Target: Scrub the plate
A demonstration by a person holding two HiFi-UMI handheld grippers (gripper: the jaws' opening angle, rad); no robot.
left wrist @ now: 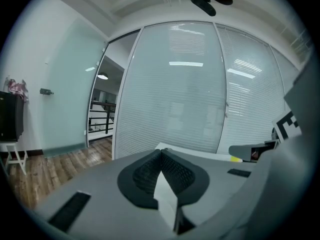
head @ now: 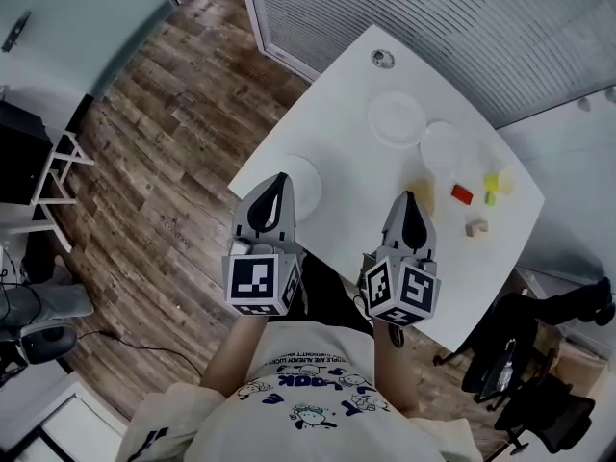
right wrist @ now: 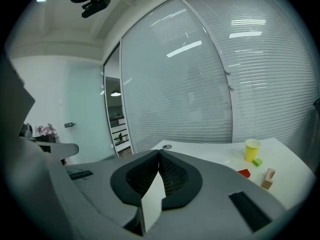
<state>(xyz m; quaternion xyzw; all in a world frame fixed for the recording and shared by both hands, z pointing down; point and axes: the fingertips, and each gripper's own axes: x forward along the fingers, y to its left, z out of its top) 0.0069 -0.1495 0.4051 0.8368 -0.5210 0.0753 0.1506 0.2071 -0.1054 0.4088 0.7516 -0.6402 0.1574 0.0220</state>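
The left hand-held gripper (head: pixel 280 177) had its jaws pressed together on nothing, and so did the right hand-held gripper (head: pixel 408 198). Both hung over the near edge of the white surface (head: pixel 337 114). A plate (head: pixel 310 189) by the surface's left corner was partly covered by the left one's tip. Another plate (head: pixel 396 118) lay bare toward the upper middle of the frame, with a smaller round dish (head: pixel 441 145) just beside it. A yellowish thing (head: pixel 424 196) just right of the right tip was half hidden, and I couldn't tell what it was. Further right stood a yellow cup (head: pixel 499 182), a red block (head: pixel 462 194), a green block (head: pixel 490 198) and a wooden block (head: pixel 475 227). The blue lettering on the person's shirt (head: pixel 298 393) was upside down and too small to read.
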